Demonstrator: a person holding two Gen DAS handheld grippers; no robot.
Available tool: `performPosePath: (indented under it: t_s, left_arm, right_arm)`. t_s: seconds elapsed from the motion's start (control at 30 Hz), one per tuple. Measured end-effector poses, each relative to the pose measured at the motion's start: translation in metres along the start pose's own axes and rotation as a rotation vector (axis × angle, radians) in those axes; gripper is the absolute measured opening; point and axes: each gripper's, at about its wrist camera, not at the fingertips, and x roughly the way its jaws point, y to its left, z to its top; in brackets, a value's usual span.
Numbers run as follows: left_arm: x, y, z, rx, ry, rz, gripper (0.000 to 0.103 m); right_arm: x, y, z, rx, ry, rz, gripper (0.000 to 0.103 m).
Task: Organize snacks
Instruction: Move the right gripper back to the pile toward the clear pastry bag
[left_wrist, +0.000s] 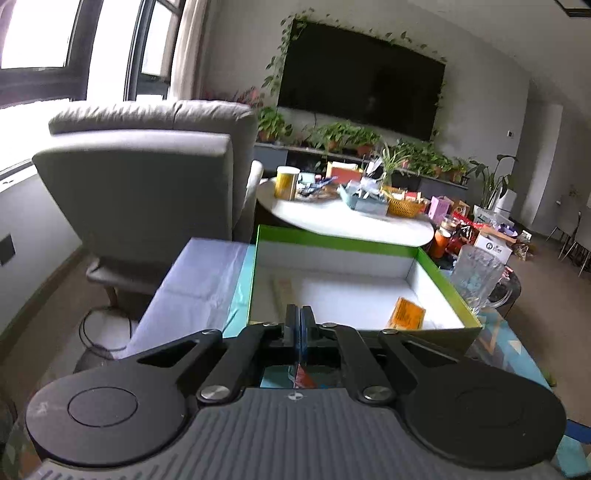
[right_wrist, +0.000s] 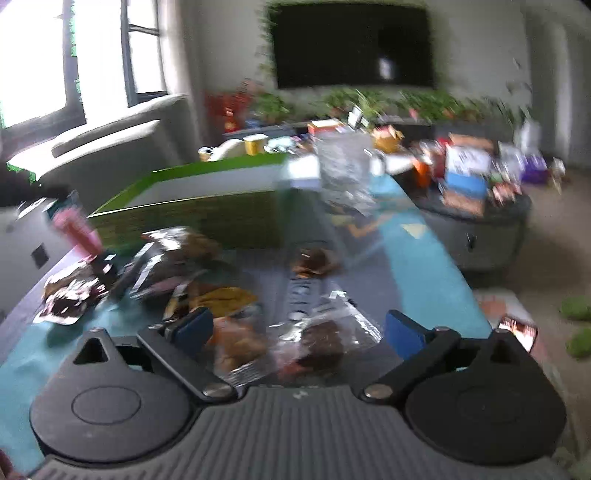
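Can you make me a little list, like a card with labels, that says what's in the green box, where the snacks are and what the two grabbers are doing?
box: green box, open, white inside
in the box: orange packet, a pale flat packet
loose snacks: pile of wrapped snacks on the table
left gripper: shut, near the box's front edge
right gripper: open over the snacks
beside box: clear glass mug

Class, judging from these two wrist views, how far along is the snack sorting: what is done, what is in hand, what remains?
Done: an orange packet and a pale packet lie inside the green box. In hand: nothing visible; the left gripper is shut by the box's near wall, and the right gripper is open over loose snack packets. Left: several wrapped snacks lie scattered on the table.
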Motion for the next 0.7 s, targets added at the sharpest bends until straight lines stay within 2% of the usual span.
performPosePath:
  t_s: [0.17, 0.47, 0.6, 0.7]
  left_arm:
    - [-0.012, -0.006, 0.008, 0.014, -0.037, 0.001, 0.001]
    - [-0.027, -0.015, 0.016, 0.037, -0.078, -0.002, 0.001]
    - [-0.027, -0.019, 0.017, 0.028, -0.069, -0.009, 0.001]
    - [-0.03, -0.02, 0.018, 0.037, -0.073, -0.009, 0.001]
  right_arm:
    - [-0.008, 0.026, -0.005, -0.167, -0.061, 0.023, 0.045]
    - [-0.014, 0.012, -0.012, -0.17, -0.086, -0.052, 0.045]
    - [-0.016, 0.014, -0.015, -0.163, -0.087, 0.04, 0.045]
    - [0.003, 0.023, -0.017, -0.167, -0.031, 0.104, 0.045]
